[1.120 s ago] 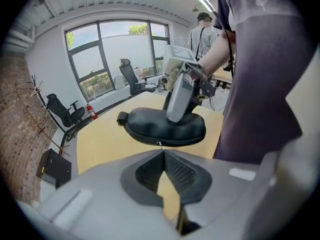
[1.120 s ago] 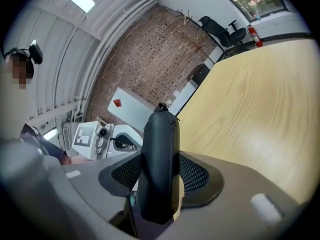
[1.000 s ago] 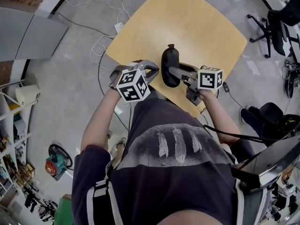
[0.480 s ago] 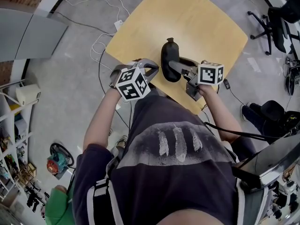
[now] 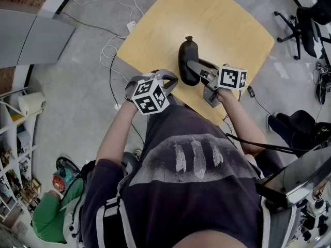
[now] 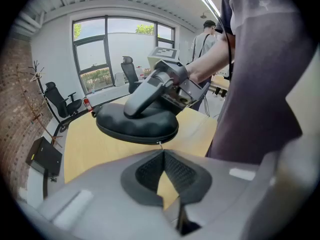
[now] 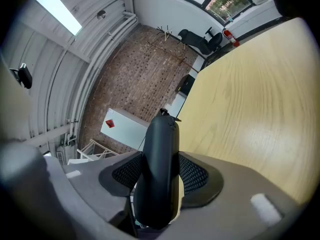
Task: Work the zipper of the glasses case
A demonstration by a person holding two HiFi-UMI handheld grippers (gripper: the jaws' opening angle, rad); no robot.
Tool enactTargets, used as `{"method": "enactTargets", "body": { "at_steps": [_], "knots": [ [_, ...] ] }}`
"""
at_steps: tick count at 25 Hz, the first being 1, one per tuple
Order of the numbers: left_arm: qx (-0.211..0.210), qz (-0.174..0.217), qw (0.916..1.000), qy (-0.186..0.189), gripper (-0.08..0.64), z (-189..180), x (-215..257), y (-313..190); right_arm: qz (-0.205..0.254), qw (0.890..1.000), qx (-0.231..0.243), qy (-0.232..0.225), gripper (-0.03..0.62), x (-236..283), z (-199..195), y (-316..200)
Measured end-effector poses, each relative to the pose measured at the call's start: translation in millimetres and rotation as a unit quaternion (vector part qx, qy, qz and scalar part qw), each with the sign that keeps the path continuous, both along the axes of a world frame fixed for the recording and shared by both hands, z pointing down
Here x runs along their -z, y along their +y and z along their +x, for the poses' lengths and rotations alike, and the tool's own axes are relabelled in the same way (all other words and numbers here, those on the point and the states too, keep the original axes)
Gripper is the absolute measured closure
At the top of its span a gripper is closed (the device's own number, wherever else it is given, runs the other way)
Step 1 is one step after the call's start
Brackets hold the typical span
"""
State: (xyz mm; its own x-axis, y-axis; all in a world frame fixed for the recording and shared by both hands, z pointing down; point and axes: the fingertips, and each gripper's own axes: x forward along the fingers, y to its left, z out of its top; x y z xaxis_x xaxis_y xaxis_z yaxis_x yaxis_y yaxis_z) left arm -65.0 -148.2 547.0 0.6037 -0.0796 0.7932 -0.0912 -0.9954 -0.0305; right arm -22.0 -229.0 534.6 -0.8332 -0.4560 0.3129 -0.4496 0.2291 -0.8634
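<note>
Over the table (image 5: 222,19), the glasses case (image 5: 187,61) sits clamped between the right gripper (image 7: 160,176) jaws.
The left gripper (image 6: 162,156) has its jaws pressed together at the tiny zipper pull (image 6: 159,143); a tug could slip off it or twist the case loose.

The glasses case (image 5: 187,61) sits between the jaws of the right gripper (image 5: 196,68), over the table (image 5: 217,19) close to its near edge. The left gripper (image 5: 168,80) is at the same edge, just left of the case. Cables (image 5: 109,61) lie on the floor (image 5: 72,92) left of the table. An office chair (image 5: 310,32) stands beyond its right corner.
</note>
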Motion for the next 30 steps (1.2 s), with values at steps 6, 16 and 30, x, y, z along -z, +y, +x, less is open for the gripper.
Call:
{"method": "enactTargets", "body": {
  "at_steps": [6,16,30],
  "knots": [
    [0.015,-0.01,0.9997,0.014,0.56,4.8,0.9,4.2,-0.008,0.999,-0.028,-0.013,0.364,-1.3,4.1,-2.3],
    [0.027,-0.029,0.9988,0.03,0.56,17.2,2.4,11.5,-0.042,0.995,-0.095,-0.005,0.376,-16.7,15.4,-7.3],
    [0.076,-0.023,0.9966,-0.022,0.56,9.4,-44.8,-3.7,-0.03,0.995,-0.038,0.083,0.393,-55.8,16.8,-12.6]
  ]
}}
